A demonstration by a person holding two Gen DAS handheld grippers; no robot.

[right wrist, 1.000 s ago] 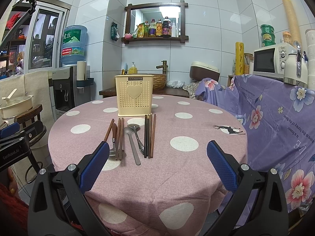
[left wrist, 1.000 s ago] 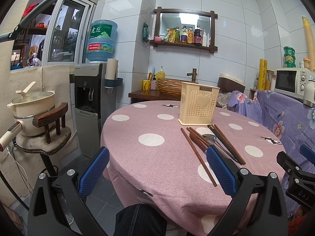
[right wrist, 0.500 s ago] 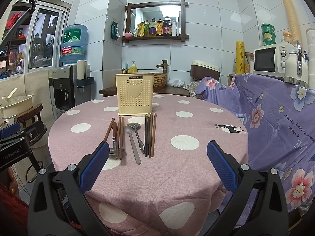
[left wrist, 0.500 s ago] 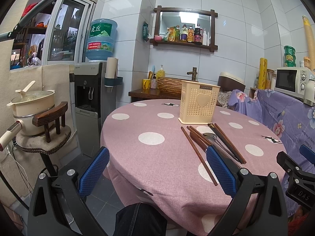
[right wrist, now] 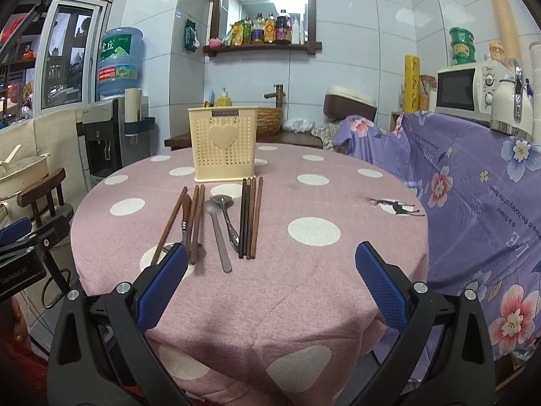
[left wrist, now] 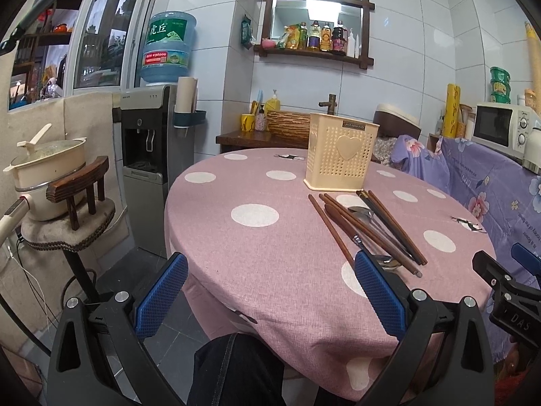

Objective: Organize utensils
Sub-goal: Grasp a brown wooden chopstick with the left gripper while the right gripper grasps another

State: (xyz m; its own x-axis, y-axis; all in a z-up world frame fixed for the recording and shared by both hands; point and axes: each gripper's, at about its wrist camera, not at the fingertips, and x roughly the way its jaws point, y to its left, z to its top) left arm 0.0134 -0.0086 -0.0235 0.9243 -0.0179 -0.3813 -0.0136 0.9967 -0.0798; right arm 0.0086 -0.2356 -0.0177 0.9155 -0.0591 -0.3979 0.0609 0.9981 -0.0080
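A cream perforated utensil holder (right wrist: 223, 147) with a heart stands on the round pink polka-dot table (right wrist: 338, 270); it also shows in the left wrist view (left wrist: 339, 155). In front of it lie brown chopsticks (right wrist: 197, 218), a wooden-handled utensil (right wrist: 185, 218), two metal spoons (right wrist: 221, 228) and dark chopsticks (right wrist: 248, 218). The same utensils (left wrist: 368, 226) show in the left wrist view. My right gripper (right wrist: 270, 282) is open and empty, above the table's near edge. My left gripper (left wrist: 270, 289) is open and empty at the table's left front edge.
A water dispenser (left wrist: 152, 155) and a stool with a cream pot (left wrist: 50, 176) stand left of the table. A purple floral cloth (right wrist: 473, 186) covers furniture on the right, with a microwave (right wrist: 470, 89) on it. A sink counter (right wrist: 270, 135) is behind.
Both grippers have edged slightly forward toward the table; the utensils appear a little larger. Nothing was grasped or moved.
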